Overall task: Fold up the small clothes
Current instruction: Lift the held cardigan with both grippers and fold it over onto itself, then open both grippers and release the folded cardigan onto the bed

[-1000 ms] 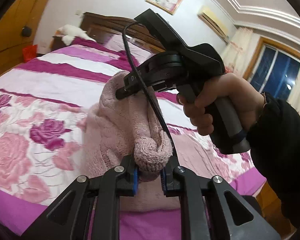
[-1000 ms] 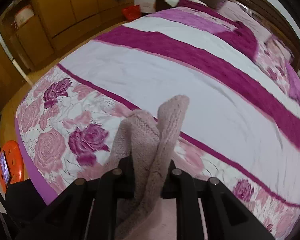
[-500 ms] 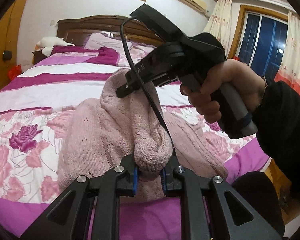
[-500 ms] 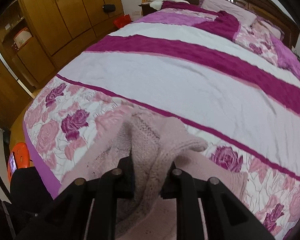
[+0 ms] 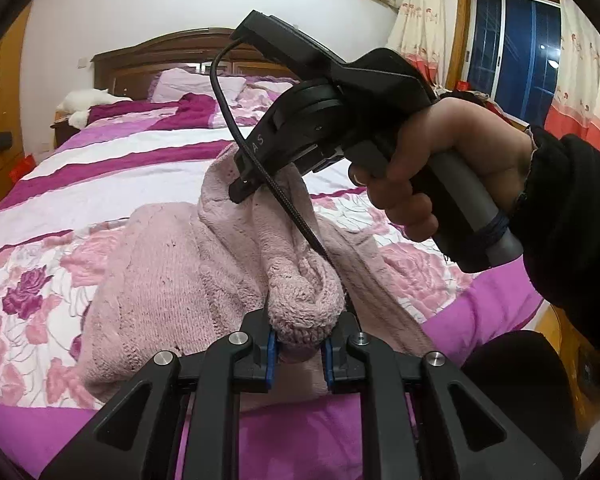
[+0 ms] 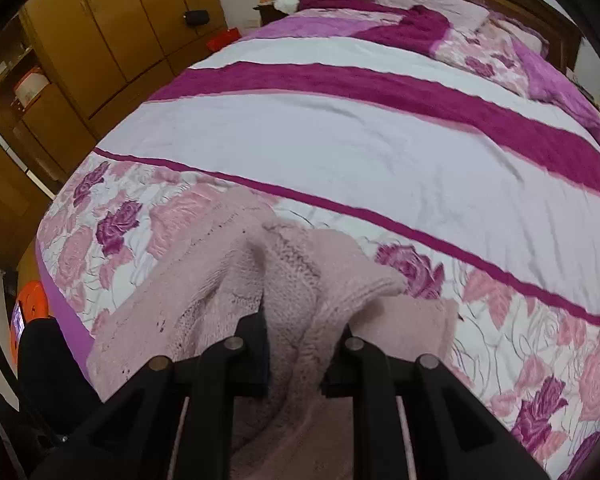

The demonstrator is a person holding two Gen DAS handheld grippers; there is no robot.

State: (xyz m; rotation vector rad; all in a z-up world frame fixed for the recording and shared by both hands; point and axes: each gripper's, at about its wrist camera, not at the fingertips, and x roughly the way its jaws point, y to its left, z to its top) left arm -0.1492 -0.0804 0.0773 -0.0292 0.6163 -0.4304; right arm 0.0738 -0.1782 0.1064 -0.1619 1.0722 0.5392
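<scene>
A pink knitted sweater lies partly spread on the bed near its foot edge. My left gripper is shut on a bunched fold of the sweater. My right gripper shows in the left wrist view, held in a hand above the sweater, shut on a raised edge of it. In the right wrist view the right gripper pinches the sweater, whose body drapes down onto the bedspread.
The bed has a white, magenta and rose-print cover. Pillows and a wooden headboard stand at the far end. Wooden wardrobes line the left. A window with curtains is at the right.
Both grippers have lowered the sweater toward the bed. Its body now lies spread on the cover instead of hanging bunched. Both grips are unchanged.
</scene>
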